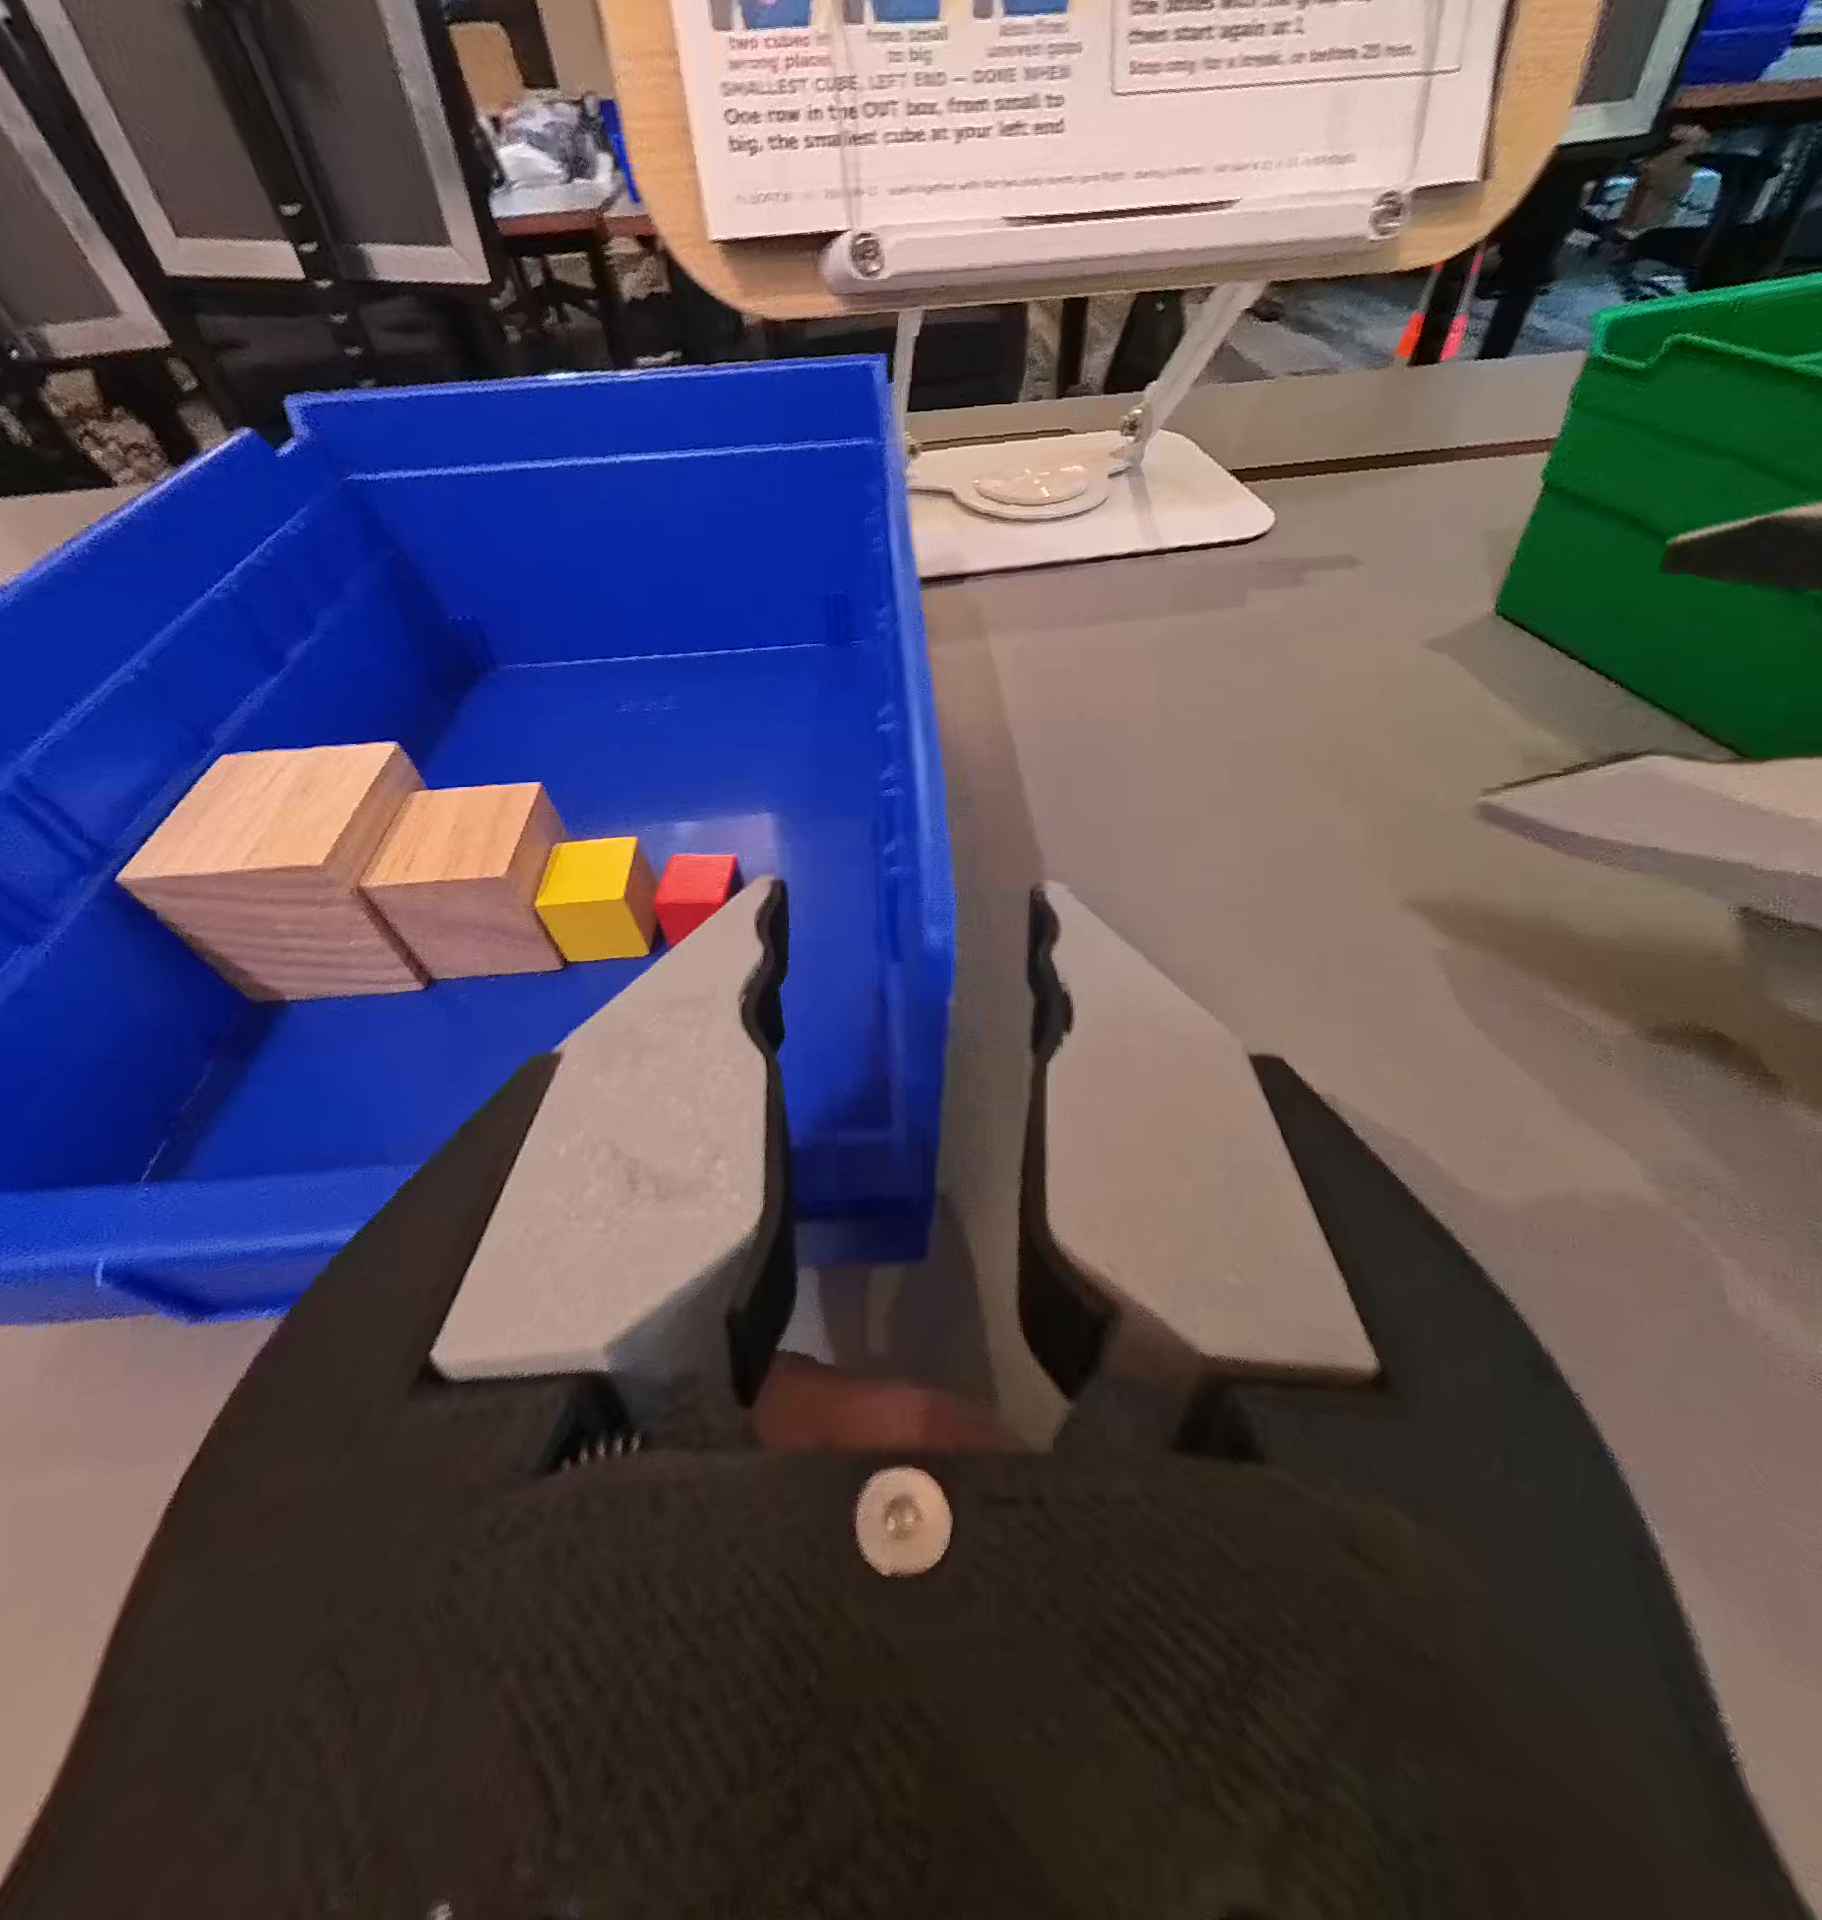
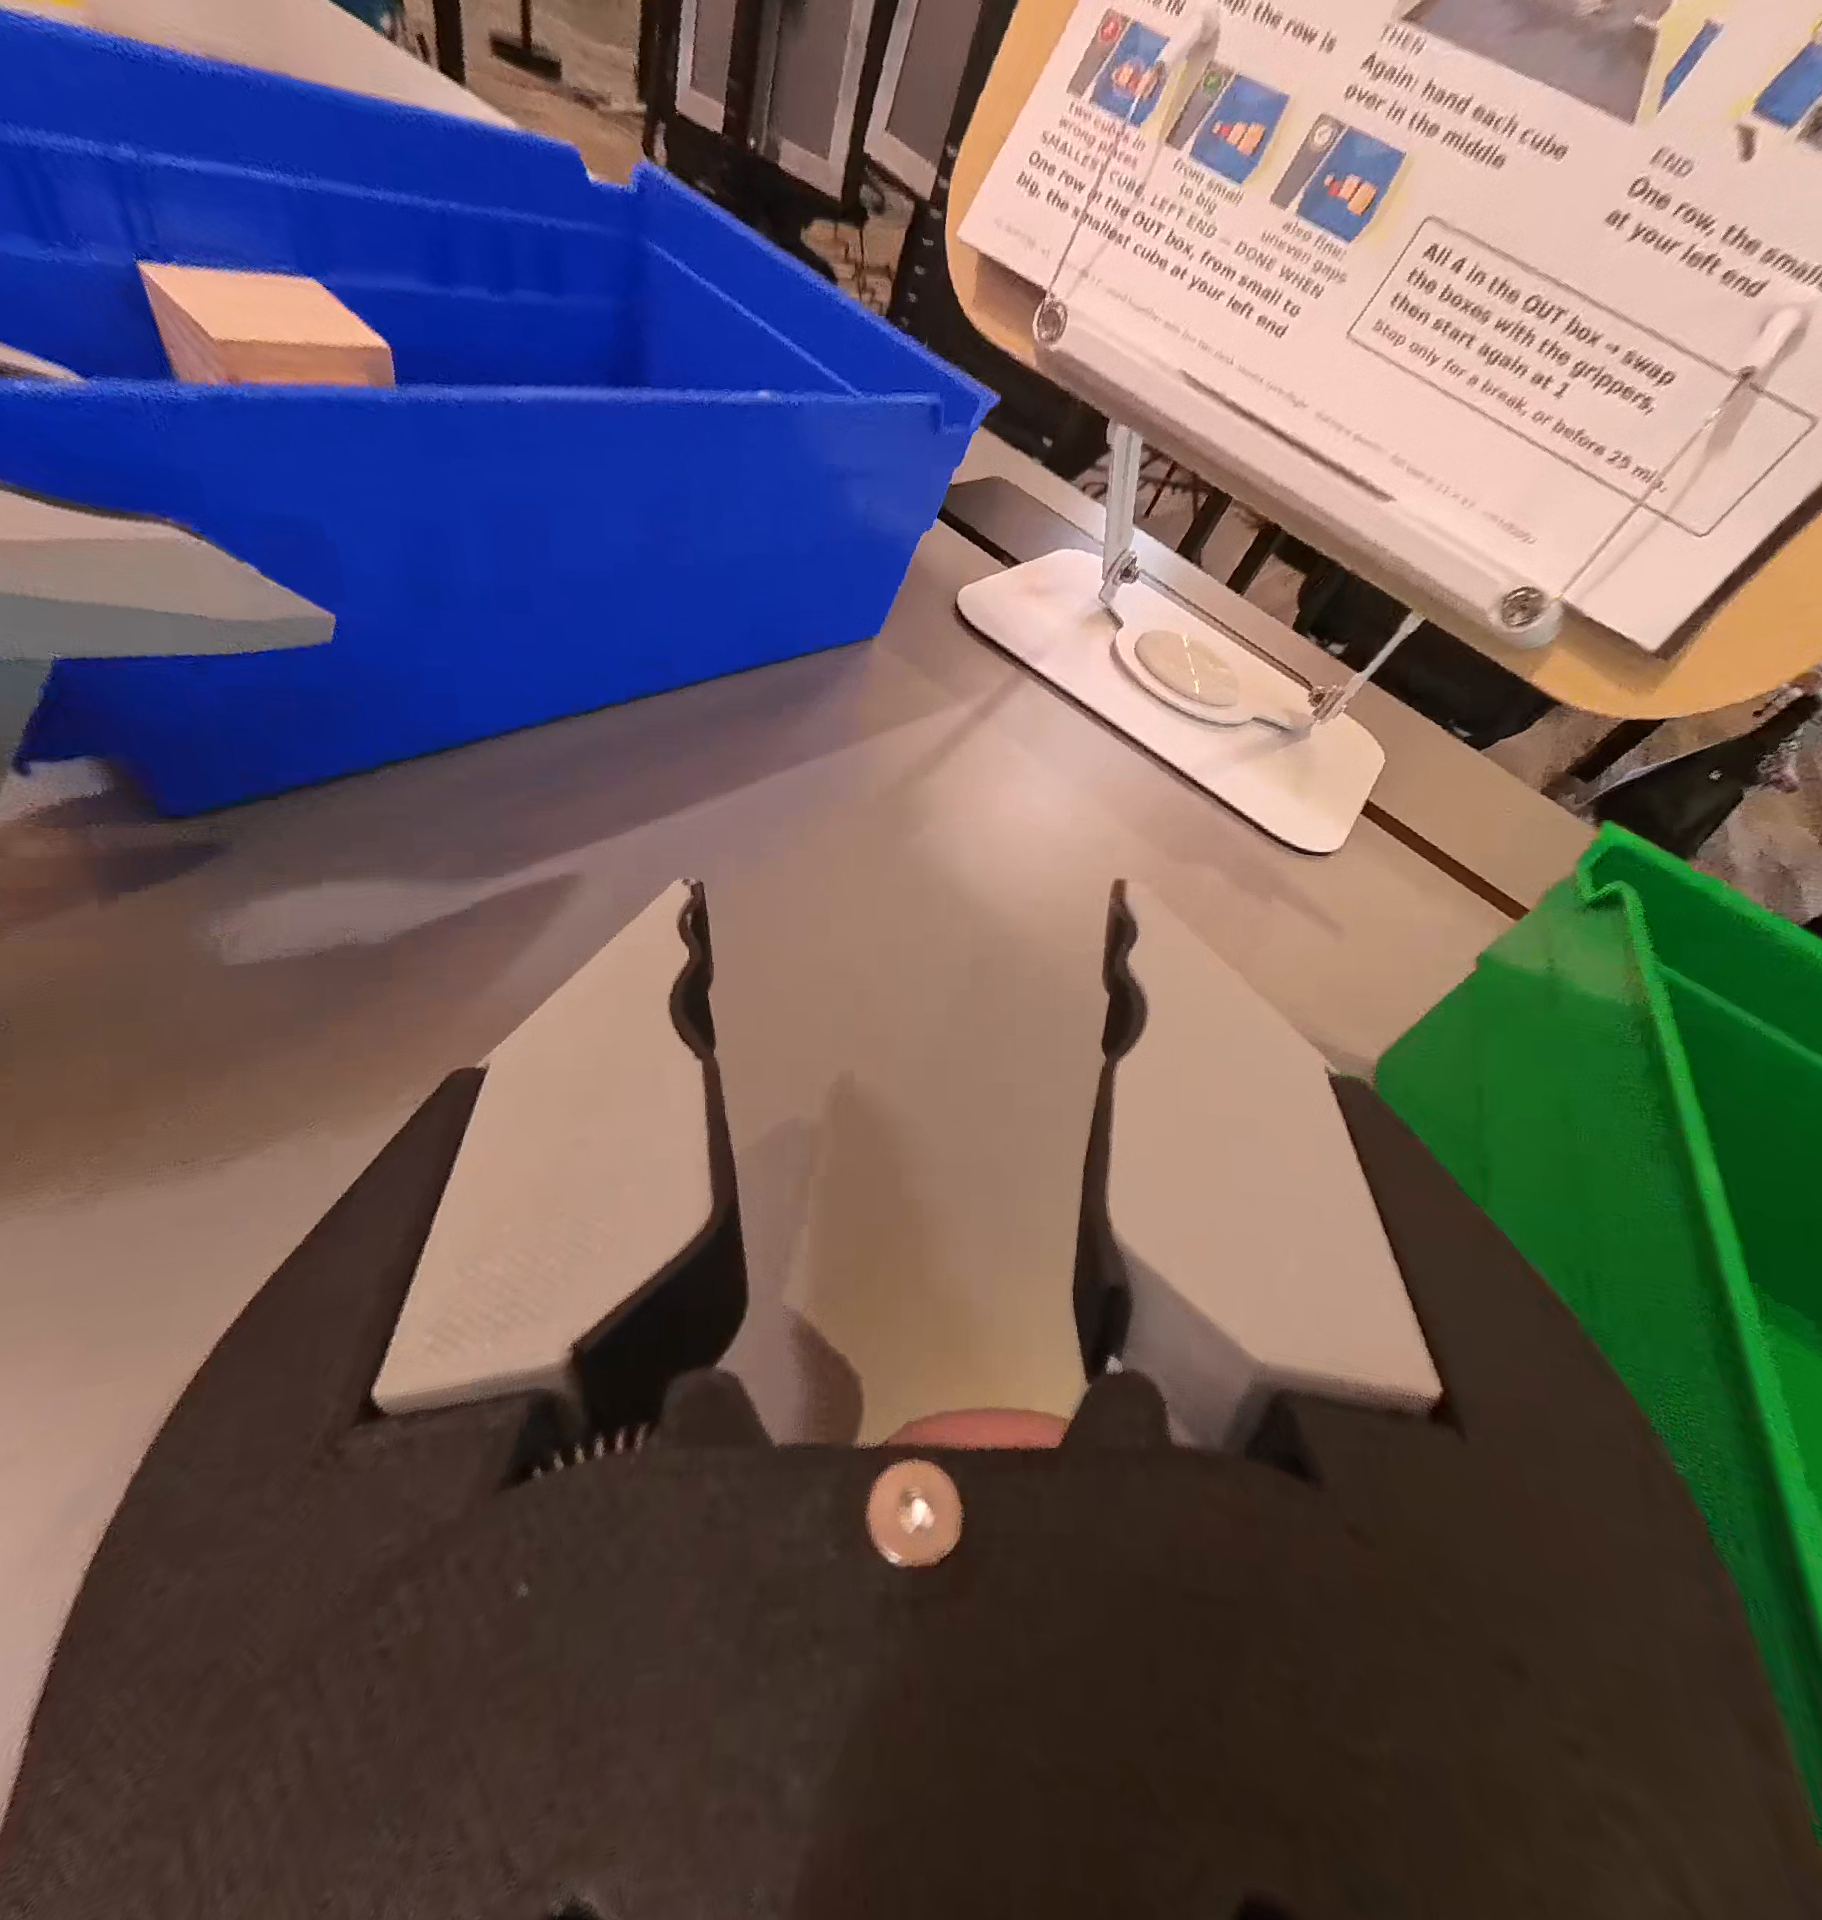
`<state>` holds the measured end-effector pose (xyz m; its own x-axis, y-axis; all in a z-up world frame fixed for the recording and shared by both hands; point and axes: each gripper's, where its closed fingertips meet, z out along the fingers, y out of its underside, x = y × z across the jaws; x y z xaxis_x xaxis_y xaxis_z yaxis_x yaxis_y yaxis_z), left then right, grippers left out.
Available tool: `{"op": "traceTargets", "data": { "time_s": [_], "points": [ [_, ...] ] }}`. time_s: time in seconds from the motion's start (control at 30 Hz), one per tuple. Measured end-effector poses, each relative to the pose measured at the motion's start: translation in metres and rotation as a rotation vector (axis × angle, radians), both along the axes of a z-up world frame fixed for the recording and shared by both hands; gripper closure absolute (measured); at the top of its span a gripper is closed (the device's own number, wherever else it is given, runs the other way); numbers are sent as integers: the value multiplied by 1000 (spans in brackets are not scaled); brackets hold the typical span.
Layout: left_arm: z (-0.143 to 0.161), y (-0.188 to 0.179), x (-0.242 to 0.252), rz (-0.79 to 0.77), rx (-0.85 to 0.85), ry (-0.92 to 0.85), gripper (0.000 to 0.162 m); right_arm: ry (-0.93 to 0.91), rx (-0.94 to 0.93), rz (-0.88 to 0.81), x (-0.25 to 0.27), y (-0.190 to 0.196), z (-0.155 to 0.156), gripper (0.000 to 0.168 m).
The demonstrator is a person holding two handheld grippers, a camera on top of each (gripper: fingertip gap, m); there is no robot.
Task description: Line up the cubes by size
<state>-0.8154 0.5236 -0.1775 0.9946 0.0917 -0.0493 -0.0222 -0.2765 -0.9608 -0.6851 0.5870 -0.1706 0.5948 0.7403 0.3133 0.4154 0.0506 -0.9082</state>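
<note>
Nearest to us in each wrist view is that view's own tool: the left gripper (image 1: 905, 904), grey-fingered on a black body, has its jaws parted and nothing between them, and the right gripper (image 2: 905, 894), of the same build, is likewise spread and empty above the bare grey tabletop (image 2: 886, 790). The left gripper hangs over the near right corner of the blue plastic bin (image 1: 922, 831), one finger inside the wall line and one outside it. Within the bin, on its floor, four cubes stand in one row: from right to left, the small red cube (image 1: 694, 891), the slightly larger yellow cube (image 1: 595, 899), the medium pale wooden cube (image 1: 465, 883) and the large pale wooden cube (image 1: 273, 868). The three larger cubes appear to touch their neighbours; the red one sits just beside the yellow. We judge the ordering step complete or nearly so, since size rises steadily along the row. The next move, if any, calls for closing the small gap or withdrawing without nudging the red cube, which lies near the left finger. To the right, the green plastic bin (image 2: 1665, 1195) shows no cube in its visible part. Farthest stands the white instruction sheet on a wooden board (image 2: 1406, 260) with a metal stand.
</note>
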Motion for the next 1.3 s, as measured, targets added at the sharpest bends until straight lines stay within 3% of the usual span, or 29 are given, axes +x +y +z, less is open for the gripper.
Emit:
{"op": "traceTargets", "data": {
  "time_s": [0.17, 0.4, 0.57, 0.67, 1.3],
  "points": [
    [20, -8, 16, -89, 33, -17, 100, 50, -1, 73, -2, -13, 6, 95],
    [41, -32, 9, -129, 47, -4, 89, -12, -28, 127, 0, -28, -8, 96],
    [42, -56, -17, -153, 2, 48, 92, 22, -98, 149, 1, -31, -12, 97],
    [35, -64, -24, -190, -4, 89, 112, 12, -99, 155, -1, -33, -13, 99],
    [13, -49, -47, -100, -22, 103, 119, -69, -141, 179, -10, -45, -25, 104]
  ]
}}
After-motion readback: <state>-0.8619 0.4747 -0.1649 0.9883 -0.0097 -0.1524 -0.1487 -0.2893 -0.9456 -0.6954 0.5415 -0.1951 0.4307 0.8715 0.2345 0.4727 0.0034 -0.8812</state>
